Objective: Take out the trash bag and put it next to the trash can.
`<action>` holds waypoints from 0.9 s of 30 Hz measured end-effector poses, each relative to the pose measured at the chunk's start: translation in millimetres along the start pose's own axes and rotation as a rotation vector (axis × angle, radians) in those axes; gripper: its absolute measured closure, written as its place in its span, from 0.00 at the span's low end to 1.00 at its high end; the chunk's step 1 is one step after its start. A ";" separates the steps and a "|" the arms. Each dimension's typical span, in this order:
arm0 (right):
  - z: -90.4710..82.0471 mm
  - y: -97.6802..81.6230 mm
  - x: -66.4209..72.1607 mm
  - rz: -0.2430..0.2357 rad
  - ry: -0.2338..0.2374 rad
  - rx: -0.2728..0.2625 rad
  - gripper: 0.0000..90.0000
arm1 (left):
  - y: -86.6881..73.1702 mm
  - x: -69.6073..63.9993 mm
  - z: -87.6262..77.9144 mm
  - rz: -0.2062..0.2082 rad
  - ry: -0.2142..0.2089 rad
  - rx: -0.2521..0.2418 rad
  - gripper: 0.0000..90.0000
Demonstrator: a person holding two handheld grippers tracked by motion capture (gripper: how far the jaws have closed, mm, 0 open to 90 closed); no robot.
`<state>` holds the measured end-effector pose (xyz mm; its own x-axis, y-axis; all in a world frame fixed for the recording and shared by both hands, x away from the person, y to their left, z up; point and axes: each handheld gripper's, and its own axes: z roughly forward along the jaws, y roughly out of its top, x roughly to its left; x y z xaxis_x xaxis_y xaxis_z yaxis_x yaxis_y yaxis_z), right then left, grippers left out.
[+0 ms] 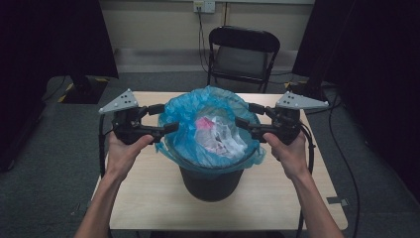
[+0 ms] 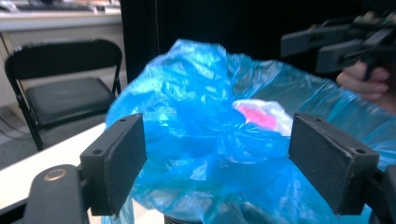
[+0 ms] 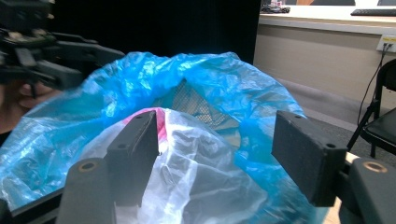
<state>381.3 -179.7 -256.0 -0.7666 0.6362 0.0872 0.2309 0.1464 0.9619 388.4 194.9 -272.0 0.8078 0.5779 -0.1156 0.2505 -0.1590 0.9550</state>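
Behind your table [image 1: 148, 208], a light wood top on grey carpet, a black folding chair [image 1: 242, 52] stands facing you, seat empty. On the wall above it you have a socket [image 1: 204, 6] with a cable hanging down. Black curtains [image 1: 54, 34] close off both sides of the room.

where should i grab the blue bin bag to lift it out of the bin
Probably by the loose rim of the blue bin bag, where the plastic bunches up above the black bin. Come in level from opposite sides, left gripper and right gripper, both open: the rim stands proud there, thin enough to pinch.
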 end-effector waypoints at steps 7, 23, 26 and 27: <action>3.3 5.7 5.2 -0.021 0.009 0.014 0.33 | -1.3 5.1 3.4 0.041 0.022 -0.019 0.77; 25.9 36.3 28.9 -0.075 0.080 0.062 0.19 | 42.2 -23.6 1.6 0.094 -0.096 -0.131 1.00; 33.2 46.2 35.1 -0.077 0.150 0.039 0.17 | 51.2 -30.3 3.8 0.099 -0.119 -0.150 1.00; 37.5 49.9 37.6 -0.076 0.185 0.035 0.17 | 53.5 -31.8 4.2 0.101 -0.127 -0.156 1.00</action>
<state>386.4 -120.1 -214.4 -0.8790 0.4725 0.0636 0.1861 0.2171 0.9583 378.3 164.7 -218.4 0.8877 0.4585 -0.0414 0.0875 -0.0799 0.9930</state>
